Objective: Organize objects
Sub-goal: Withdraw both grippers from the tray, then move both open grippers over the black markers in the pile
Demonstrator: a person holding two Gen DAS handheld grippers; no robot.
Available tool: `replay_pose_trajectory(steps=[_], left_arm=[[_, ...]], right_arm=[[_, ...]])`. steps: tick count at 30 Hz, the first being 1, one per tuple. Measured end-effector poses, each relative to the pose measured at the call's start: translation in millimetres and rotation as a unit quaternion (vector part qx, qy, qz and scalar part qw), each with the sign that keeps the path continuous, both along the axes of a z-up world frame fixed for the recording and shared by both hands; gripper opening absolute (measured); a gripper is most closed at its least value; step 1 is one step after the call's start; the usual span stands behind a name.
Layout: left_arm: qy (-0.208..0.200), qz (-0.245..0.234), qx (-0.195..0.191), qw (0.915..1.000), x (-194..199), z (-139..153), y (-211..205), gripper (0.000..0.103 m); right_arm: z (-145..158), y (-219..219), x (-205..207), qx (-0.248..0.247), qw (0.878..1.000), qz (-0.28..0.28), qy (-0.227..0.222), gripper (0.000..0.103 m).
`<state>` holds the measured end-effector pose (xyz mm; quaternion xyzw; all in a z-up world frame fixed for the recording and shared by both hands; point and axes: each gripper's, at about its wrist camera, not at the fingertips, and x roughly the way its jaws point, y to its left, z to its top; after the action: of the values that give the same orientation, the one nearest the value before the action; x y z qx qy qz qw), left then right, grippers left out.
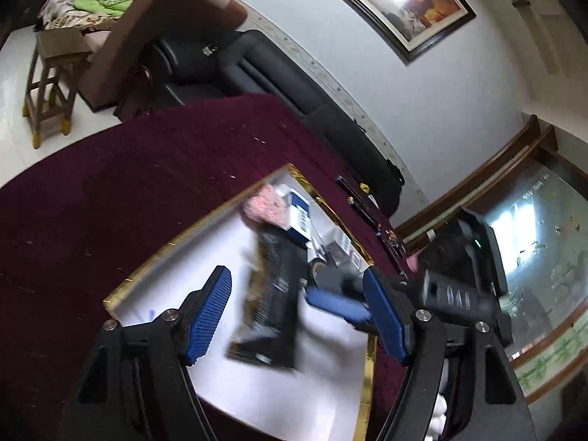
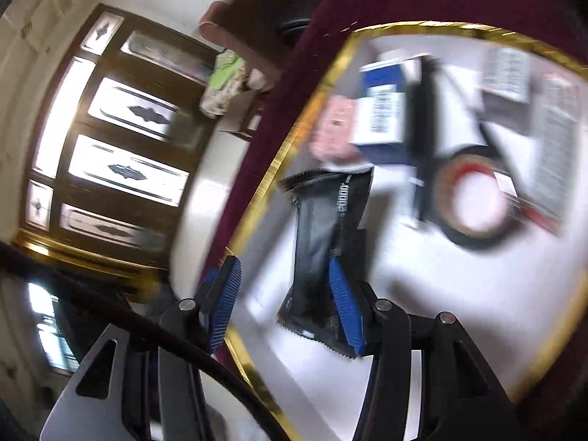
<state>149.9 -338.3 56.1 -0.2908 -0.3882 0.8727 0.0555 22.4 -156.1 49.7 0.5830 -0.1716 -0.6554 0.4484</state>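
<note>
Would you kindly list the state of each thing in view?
black packet: lying flat in the tray
tray: on the dark red cloth, holding several things
tape roll: lying flat
blue box: lying flat
left gripper: open
right gripper: open, packet between its fingers

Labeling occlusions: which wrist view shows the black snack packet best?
Right wrist. The black snack packet lies on the white tray with its whole outline and serrated ends visible, partly overlapped by a blue pad of the right gripper. In the left wrist view the packet is motion-smeared, with its outline indistinct.
</note>
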Motion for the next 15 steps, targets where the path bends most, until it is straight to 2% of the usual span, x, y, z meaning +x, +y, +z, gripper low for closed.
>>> replay_pose_trajectory(steps=[3, 7, 9, 10, 11, 12, 14, 15], left_arm=[[0.003, -0.005, -0.009, 0.9999, -1, 3, -2, 0.068], [0.021, -0.026, -0.043, 0.9985, -13, 11, 14, 0.069], [0.040, -0.046, -0.080, 0.9950, -23, 19, 32, 0.070], [0.051, -0.058, -0.109, 0.9911, -32, 24, 44, 0.073], [0.057, -0.069, -0.147, 0.9851, -42, 29, 59, 0.083], [0.062, -0.082, -0.173, 0.9796, -51, 33, 74, 0.087], [0.065, -0.113, -0.207, 0.9695, -71, 32, 99, 0.090], [0.050, -0.120, -0.218, 0.9671, -80, 29, 110, 0.090]], right_arm=[[5, 14, -4, -0.050, 0.999, -0.015, -0.010, 0.051], [14, 69, 0, -0.036, 0.997, -0.066, 0.032, 0.051], [14, 97, 4, -0.033, 0.995, -0.090, 0.039, 0.051], [12, 114, 7, -0.036, 0.993, -0.104, 0.037, 0.051], [14, 129, 9, -0.039, 0.992, -0.115, 0.035, 0.051], [13, 144, 12, -0.041, 0.991, -0.125, 0.033, 0.051], [12, 173, 16, -0.045, 0.988, -0.144, 0.034, 0.051], [11, 185, 17, -0.047, 0.986, -0.155, 0.032, 0.051]])
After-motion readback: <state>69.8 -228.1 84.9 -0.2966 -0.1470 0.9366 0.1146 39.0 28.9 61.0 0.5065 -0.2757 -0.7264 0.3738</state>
